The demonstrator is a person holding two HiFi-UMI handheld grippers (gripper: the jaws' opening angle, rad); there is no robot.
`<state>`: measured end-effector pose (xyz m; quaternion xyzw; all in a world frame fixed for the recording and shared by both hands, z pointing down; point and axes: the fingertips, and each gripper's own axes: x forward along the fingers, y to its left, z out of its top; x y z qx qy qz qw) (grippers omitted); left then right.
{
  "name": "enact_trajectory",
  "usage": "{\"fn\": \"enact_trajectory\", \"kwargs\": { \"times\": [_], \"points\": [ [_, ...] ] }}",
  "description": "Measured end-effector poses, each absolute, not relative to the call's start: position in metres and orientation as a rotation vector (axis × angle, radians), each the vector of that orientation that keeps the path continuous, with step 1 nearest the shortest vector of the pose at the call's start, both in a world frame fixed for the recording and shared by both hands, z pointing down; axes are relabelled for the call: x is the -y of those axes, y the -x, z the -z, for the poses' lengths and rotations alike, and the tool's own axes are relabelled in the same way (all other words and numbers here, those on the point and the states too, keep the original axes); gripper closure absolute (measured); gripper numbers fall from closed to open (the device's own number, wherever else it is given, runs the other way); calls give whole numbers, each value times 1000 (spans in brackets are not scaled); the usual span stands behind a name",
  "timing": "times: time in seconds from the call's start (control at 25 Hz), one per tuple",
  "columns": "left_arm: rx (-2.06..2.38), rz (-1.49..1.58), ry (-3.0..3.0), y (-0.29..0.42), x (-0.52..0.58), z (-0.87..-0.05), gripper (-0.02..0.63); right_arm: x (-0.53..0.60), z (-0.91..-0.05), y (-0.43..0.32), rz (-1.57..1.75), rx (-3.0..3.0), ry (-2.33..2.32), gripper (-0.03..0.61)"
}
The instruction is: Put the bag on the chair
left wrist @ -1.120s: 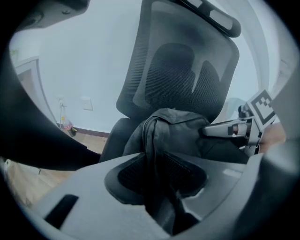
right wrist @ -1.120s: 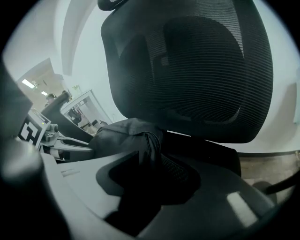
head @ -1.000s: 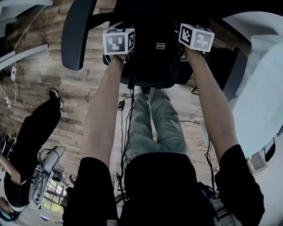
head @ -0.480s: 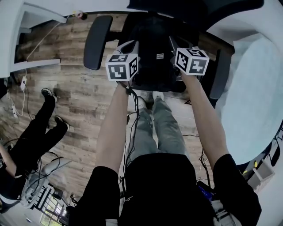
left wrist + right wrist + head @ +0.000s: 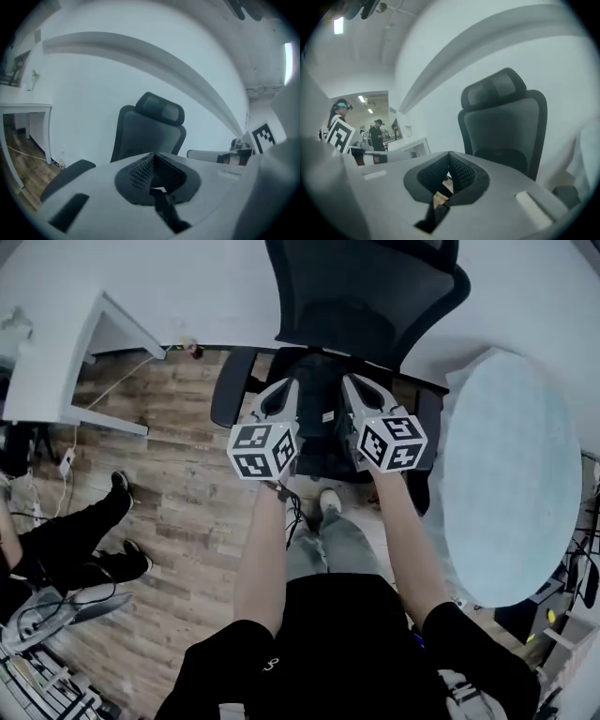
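Observation:
The black bag (image 5: 323,432) rests on the seat of the black office chair (image 5: 366,296), between its armrests. Both grippers hover just above the bag and point at the backrest (image 5: 152,129), which also fills the right gripper view (image 5: 506,126). My left gripper (image 5: 287,384) (image 5: 152,155) is shut with nothing in it. The pads of my right gripper (image 5: 348,381) (image 5: 449,154) meet at the tips; its jaws are just starting to open, with nothing between them. Neither gripper touches the bag.
A round pale table (image 5: 506,474) stands close on the right of the chair. At the left are a white desk (image 5: 56,362) and a seated person's legs (image 5: 75,540) on the wooden floor. Cables (image 5: 295,512) hang by my legs.
Both grippers have come away from the bag's sides and risen above it. The bag stays on the seat. The head view has tipped up, so more of the chair back shows.

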<state>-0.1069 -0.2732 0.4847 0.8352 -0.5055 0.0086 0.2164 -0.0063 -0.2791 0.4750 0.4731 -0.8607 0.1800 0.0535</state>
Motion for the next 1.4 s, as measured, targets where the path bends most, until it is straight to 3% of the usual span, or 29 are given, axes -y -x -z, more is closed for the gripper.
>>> {"fn": "enact_trajectory", "kwargs": {
  "times": [0.48,1.4],
  "points": [
    [1842,103,-2497,114,232,-305,611,241,-307,21,-93,2806,-1412,566],
    [1845,26,-2517,76,274,-296,611,283,-291,-18,-7,2824,-1409,568]
  ]
}}
